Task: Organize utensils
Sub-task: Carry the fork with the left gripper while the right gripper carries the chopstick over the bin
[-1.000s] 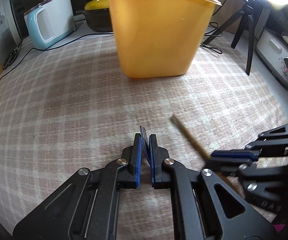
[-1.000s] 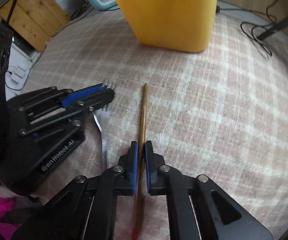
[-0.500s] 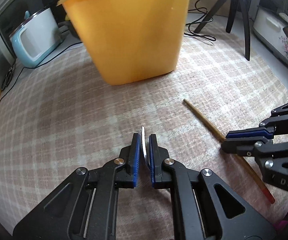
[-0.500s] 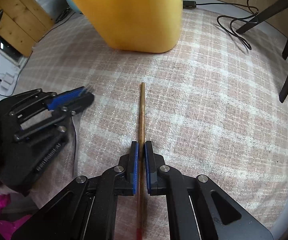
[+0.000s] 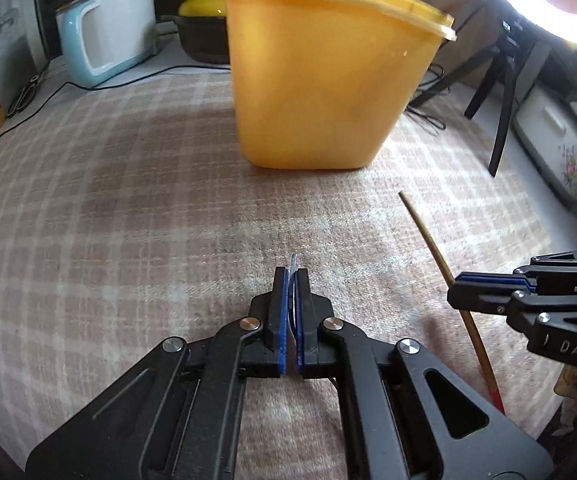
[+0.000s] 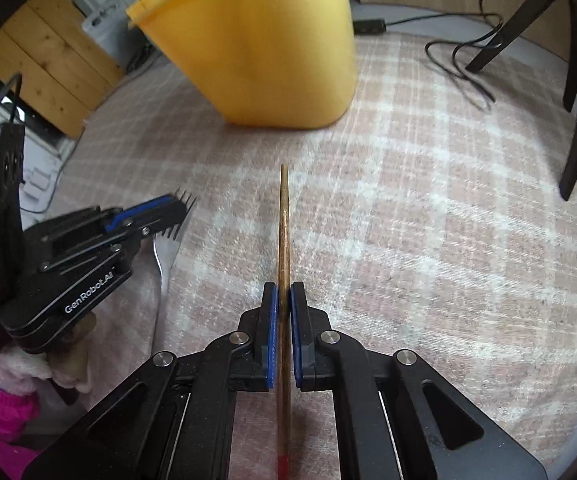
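Blue-padded fingers of the left gripper (image 5: 292,280) pinch a metal fork (image 6: 168,240); the right gripper (image 6: 284,296) clamps a wooden chopstick (image 6: 284,220). Both are near the worktop's checked cloth (image 5: 128,220), the yellow bin (image 5: 320,88) farther off.

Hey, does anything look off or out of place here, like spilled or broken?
Nothing stands out. The left gripper holds a fork, the right gripper a chopstick, and the yellow container stands upright.

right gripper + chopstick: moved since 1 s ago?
Yes. The right gripper, shut on the chopstick, has risen and backed off: the yellow bin looks farther away and its rim now shows.
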A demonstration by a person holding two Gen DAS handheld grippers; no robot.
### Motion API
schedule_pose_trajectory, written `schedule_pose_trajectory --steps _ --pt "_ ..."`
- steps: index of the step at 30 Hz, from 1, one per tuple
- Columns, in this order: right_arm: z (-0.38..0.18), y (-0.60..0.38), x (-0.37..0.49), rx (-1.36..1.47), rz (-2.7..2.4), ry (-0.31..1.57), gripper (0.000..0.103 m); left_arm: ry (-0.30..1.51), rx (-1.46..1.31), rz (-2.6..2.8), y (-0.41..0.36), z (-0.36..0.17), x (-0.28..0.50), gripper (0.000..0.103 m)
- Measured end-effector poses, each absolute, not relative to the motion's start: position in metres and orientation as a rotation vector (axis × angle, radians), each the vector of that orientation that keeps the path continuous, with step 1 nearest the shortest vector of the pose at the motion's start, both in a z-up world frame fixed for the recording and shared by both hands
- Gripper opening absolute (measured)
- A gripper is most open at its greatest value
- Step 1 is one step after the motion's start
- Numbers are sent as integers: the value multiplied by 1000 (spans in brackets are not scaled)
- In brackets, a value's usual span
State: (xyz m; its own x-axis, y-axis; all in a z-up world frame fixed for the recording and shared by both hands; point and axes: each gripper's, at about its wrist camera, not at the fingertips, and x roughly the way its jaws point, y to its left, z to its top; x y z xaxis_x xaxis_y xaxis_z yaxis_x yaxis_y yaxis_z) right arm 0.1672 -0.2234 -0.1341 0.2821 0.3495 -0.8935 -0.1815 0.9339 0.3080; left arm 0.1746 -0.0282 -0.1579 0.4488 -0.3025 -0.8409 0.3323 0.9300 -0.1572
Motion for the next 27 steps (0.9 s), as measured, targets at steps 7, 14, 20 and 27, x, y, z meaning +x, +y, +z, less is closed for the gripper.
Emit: schedule_pose_trajectory --steps 7,14,20,27 --pt "-114 -240 152 158 381 1176 5 987 8 -399 -22 -137 161 0" --pt "-85 -247 140 150 391 1094 5 931 -22 -409 -14 -110 149 0" --pt "-67 -231 135 134 375 1032 5 871 -53 -420 -6 -82 133 0" --pt "-47 -227 130 105 377 970 5 782 -49 -415 0 -52 118 0"
